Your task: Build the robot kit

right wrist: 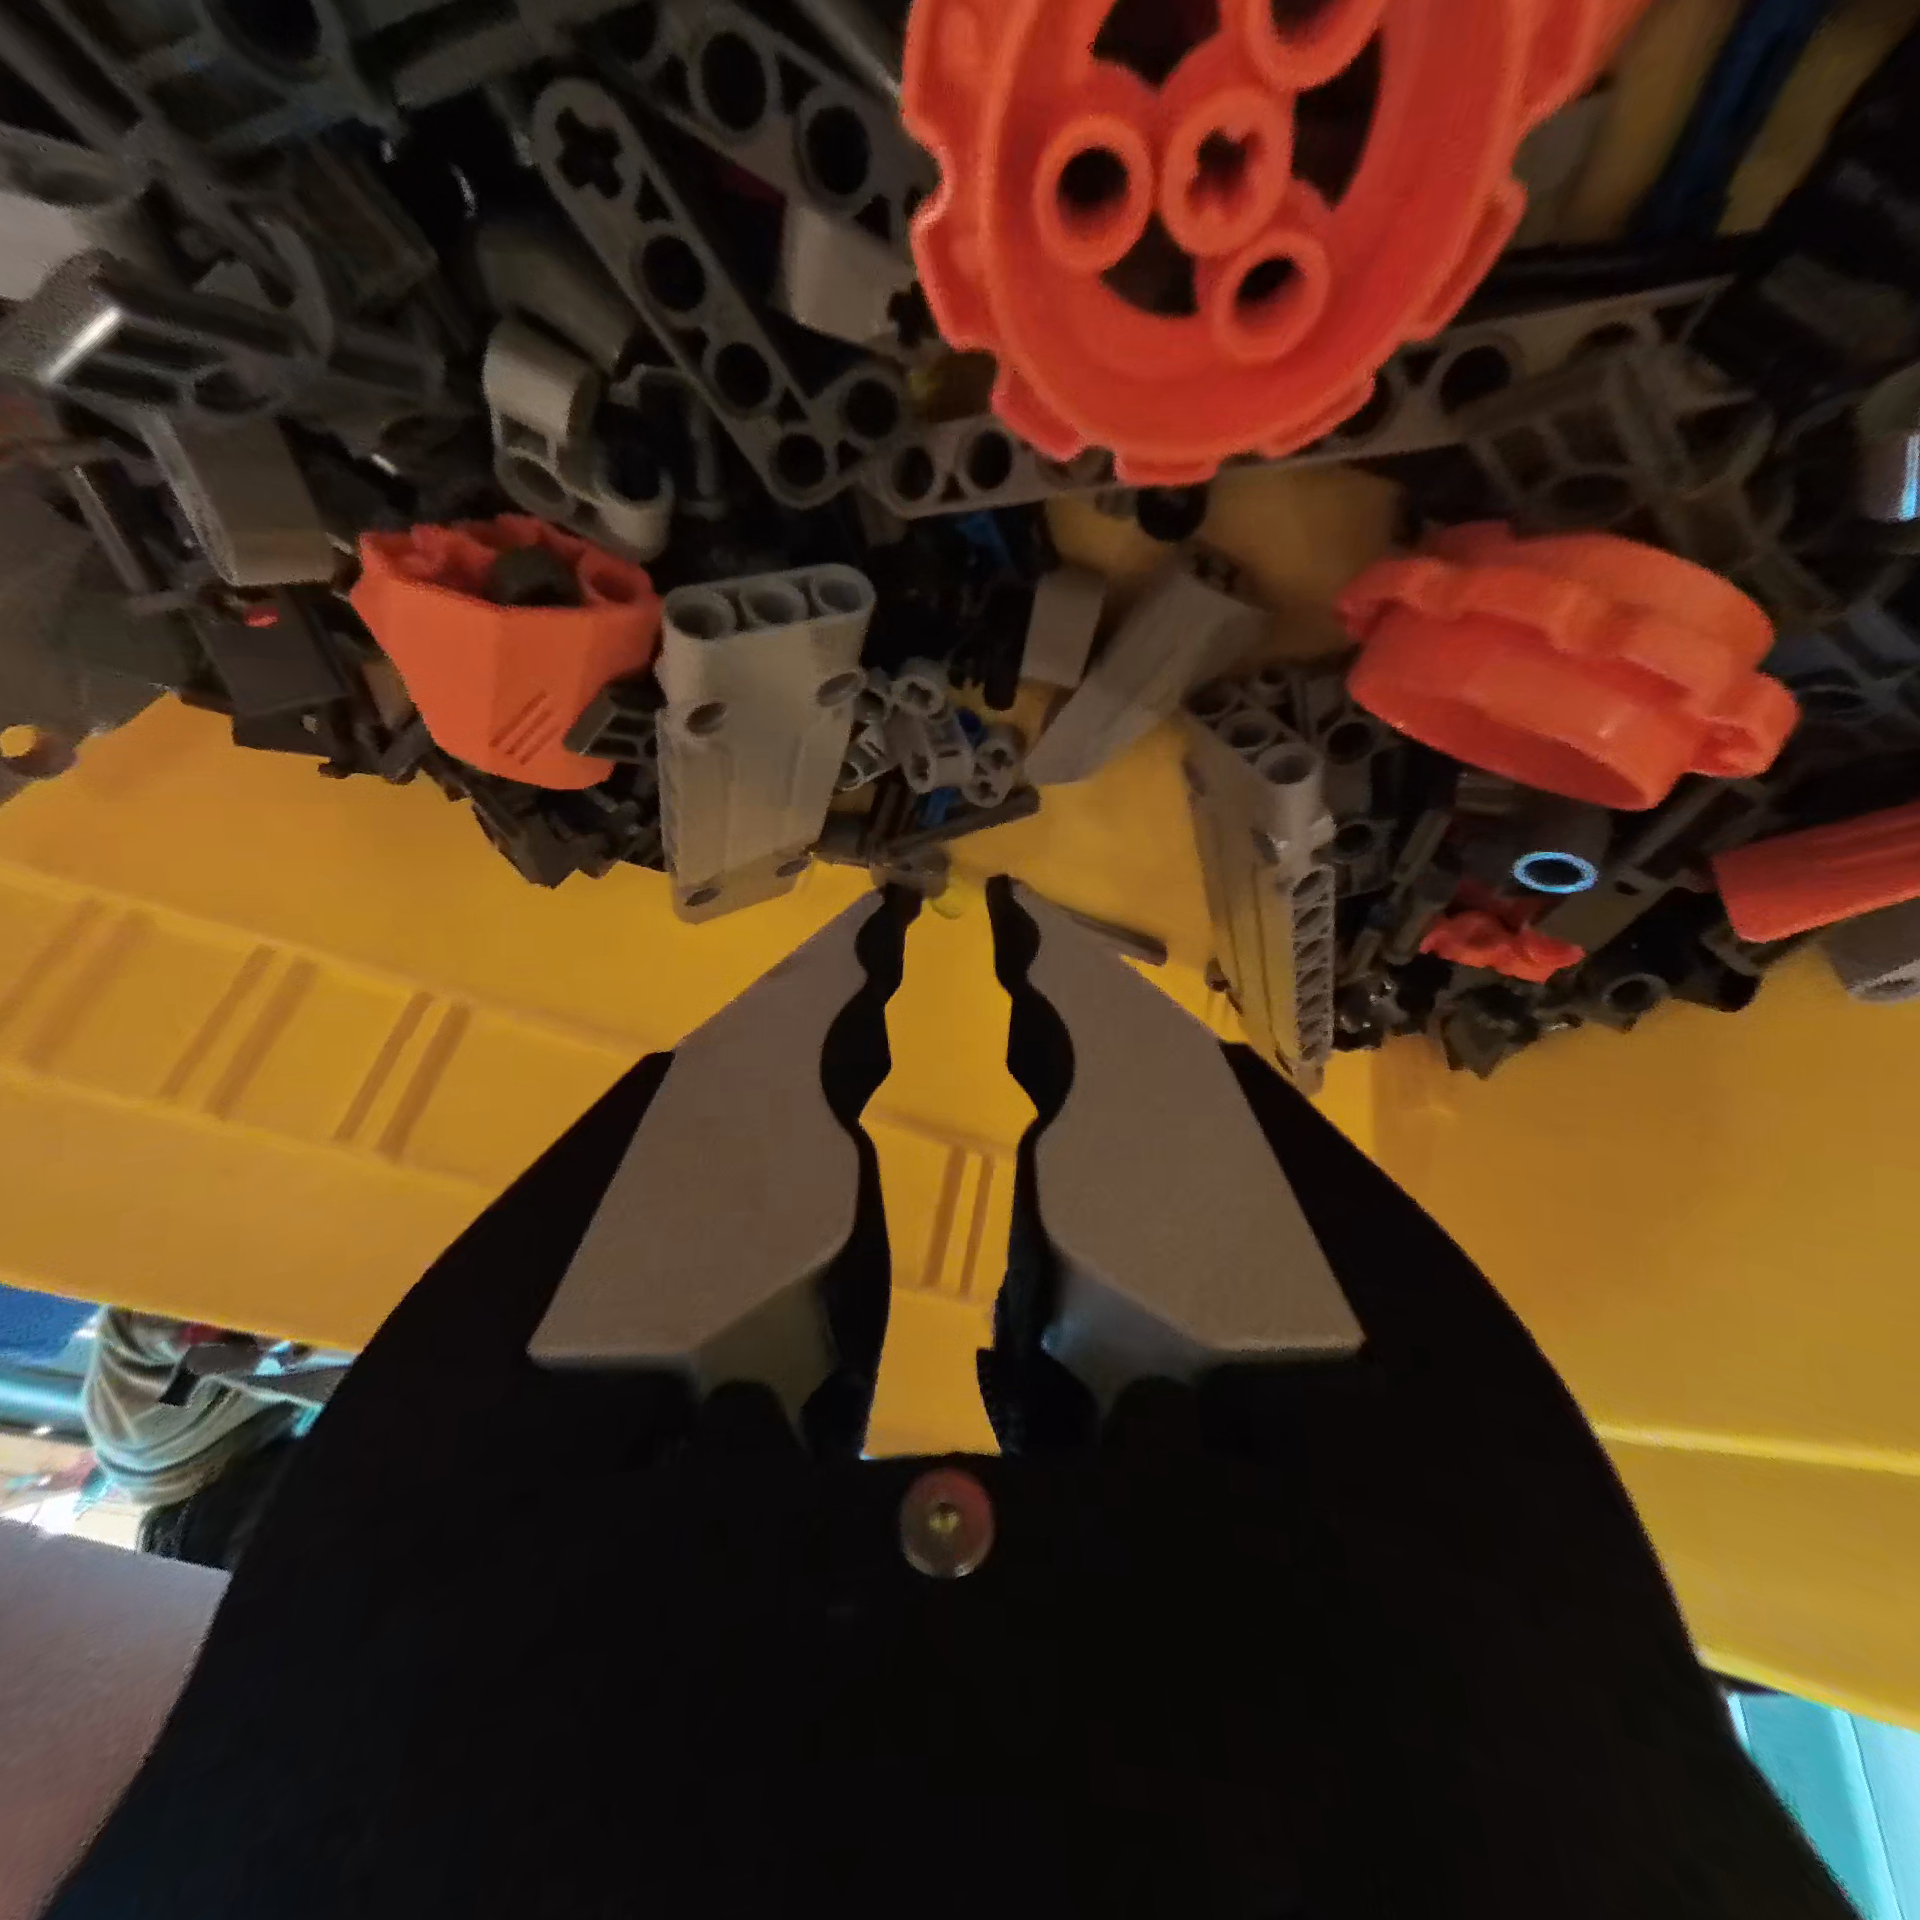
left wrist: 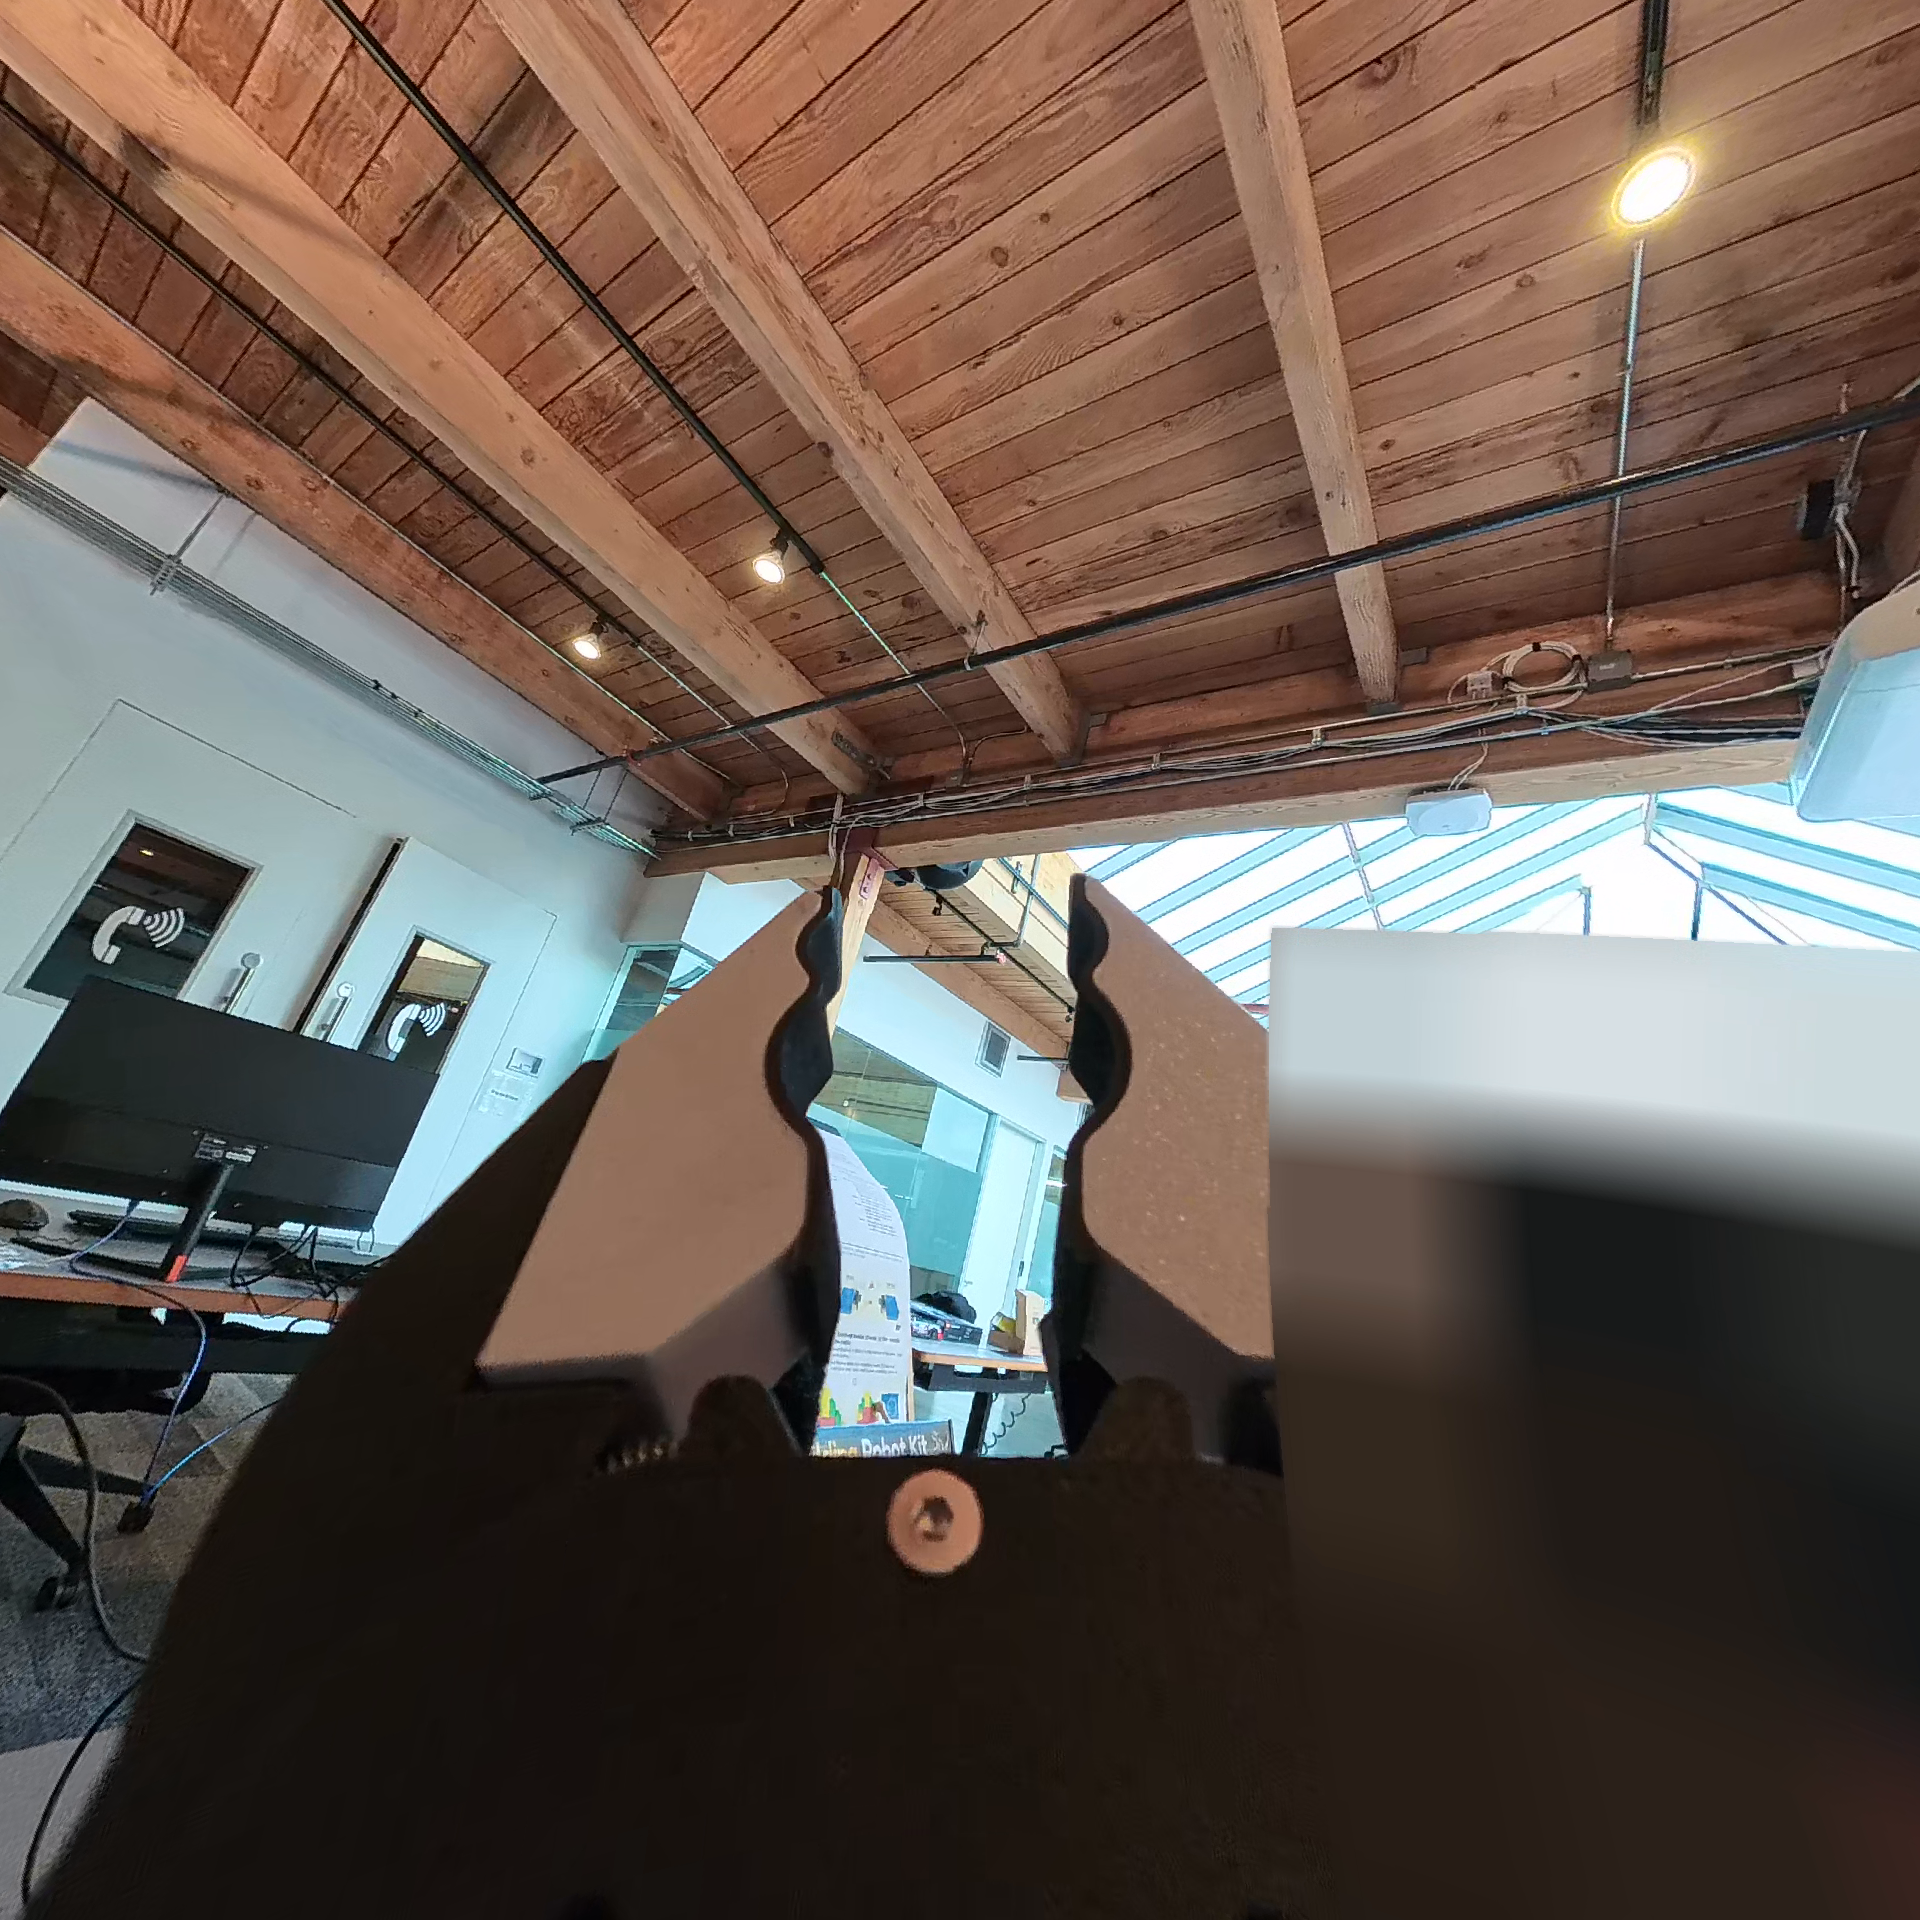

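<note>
My right gripper reaches into a yellow plastic bin. Its tips sit at the near edge of a pile of grey and black building parts. The jaws stand a narrow gap apart, with a small yellow piece just at the tips; nothing is clearly clamped. A grey panel part lies just left of the tips. A big orange gear wheel lies at the far side, with orange parts at the left and right. My left gripper points up towards a wooden ceiling, open and empty.
In the left wrist view a black monitor stands on a desk at the left, with cables hanging to the carpet. A printed banner and another desk show far off between the fingers. A skylight is at the right. Tip to tip, the grippers are about 50 cm apart.
</note>
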